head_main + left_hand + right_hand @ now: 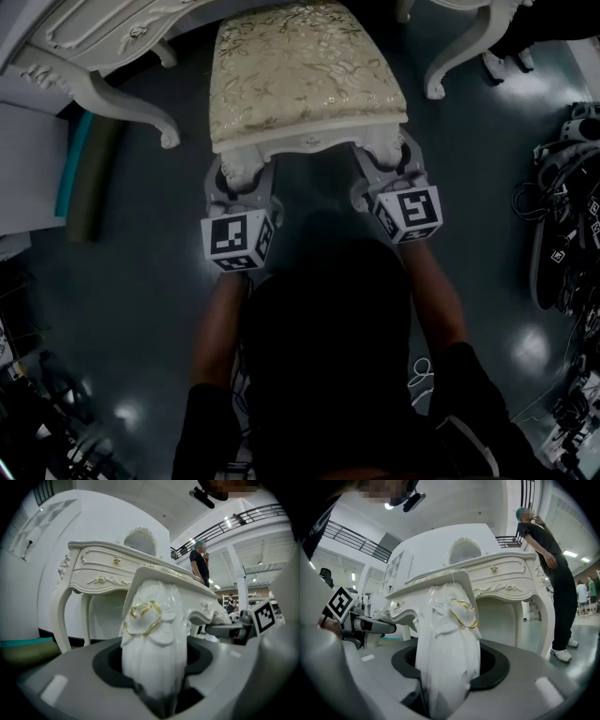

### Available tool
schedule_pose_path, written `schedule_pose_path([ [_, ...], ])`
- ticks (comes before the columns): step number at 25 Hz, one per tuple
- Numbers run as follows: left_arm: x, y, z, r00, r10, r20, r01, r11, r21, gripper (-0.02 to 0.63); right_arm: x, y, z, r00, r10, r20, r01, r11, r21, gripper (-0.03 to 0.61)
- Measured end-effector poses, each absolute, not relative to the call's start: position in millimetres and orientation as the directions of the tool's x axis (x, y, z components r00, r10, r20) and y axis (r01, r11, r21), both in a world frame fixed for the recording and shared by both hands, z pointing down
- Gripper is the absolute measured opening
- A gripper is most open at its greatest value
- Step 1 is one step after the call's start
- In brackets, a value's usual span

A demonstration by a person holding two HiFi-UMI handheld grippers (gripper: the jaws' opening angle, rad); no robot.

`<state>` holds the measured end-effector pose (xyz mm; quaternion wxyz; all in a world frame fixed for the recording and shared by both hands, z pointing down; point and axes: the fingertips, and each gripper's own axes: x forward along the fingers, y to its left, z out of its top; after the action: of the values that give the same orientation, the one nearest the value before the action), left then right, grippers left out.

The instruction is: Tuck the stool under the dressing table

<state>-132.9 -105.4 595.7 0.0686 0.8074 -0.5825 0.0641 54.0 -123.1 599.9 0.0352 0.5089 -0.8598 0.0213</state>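
Observation:
The stool (305,70) has a cream floral cushion and white carved legs, and stands just before the white dressing table (103,37), its far end between the table's curved legs. My left gripper (239,180) is shut on the stool's near left leg (152,639), which fills the gap between the jaws. My right gripper (386,171) is shut on the near right leg (447,648) in the same way. In both gripper views the dressing table (101,566) with its oval mirror stands beyond the stool.
Rolled green and teal mats (89,173) lie on the dark floor at the left. Cables and spare gear (567,216) are piled at the right. A person in black (555,578) stands beside the table's right leg (459,52).

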Motion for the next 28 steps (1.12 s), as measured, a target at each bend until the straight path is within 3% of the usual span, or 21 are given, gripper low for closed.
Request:
schedule_pose_path([
  [28,-144.5,-105.6,564.3,0.261,-0.947,0.189,-0.963,-0.268,-0.014,0.258,40.5,-133.3,579.6,-0.532,-0.846,0.041,-0.847,0.531,-0.036,0.242],
])
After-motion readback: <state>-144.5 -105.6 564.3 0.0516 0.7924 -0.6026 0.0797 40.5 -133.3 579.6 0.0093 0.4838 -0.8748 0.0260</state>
